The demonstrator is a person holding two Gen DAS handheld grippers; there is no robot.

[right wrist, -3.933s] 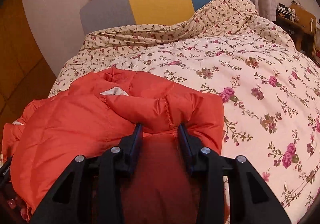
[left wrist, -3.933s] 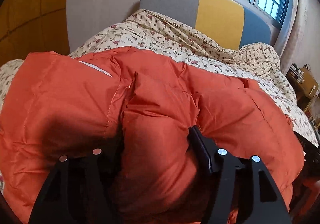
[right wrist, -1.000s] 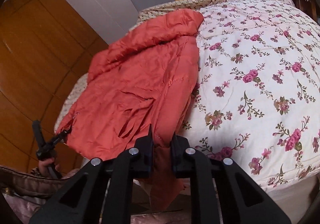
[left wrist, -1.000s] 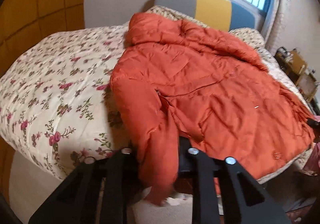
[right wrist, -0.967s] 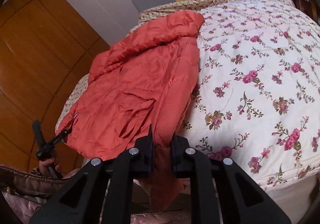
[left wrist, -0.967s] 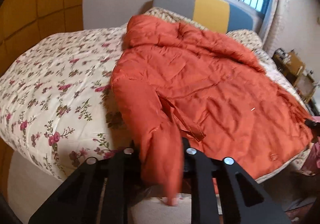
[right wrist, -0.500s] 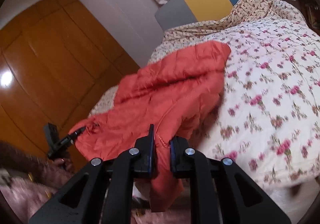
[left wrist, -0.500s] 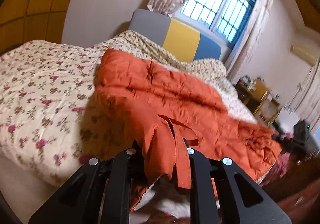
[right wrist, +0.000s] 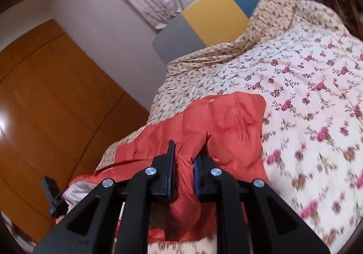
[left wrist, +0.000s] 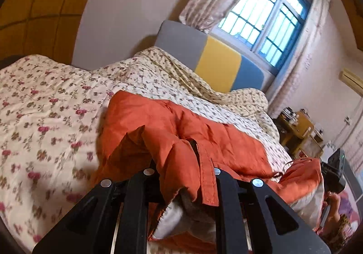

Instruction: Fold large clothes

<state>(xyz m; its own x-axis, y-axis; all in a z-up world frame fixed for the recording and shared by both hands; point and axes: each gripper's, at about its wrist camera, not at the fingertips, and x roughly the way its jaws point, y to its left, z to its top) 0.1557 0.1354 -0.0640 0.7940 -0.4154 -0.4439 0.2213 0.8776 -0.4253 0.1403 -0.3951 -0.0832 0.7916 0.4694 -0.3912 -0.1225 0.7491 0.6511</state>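
A large orange puffer jacket (left wrist: 172,122) lies on the floral bed quilt (left wrist: 45,117); its near hem is lifted off the bed. My left gripper (left wrist: 183,172) is shut on one hem corner, the cloth and a loose strap draping over its fingers and showing grey lining below. In the right wrist view the same orange puffer jacket (right wrist: 226,122) rises to my right gripper (right wrist: 184,158), which is shut on the other hem corner. Each view shows the other gripper at the jacket's far corner.
A grey, yellow and blue headboard (left wrist: 215,61) stands under a barred window (left wrist: 267,20). A wooden wardrobe (right wrist: 45,106) runs along the bed's left side. A cluttered wooden side table (left wrist: 297,131) stands by the right wall.
Both grippers have risen and moved toward the headboard with the hem in them. The jacket's lower half has come off the bed and folds over toward its upper part.
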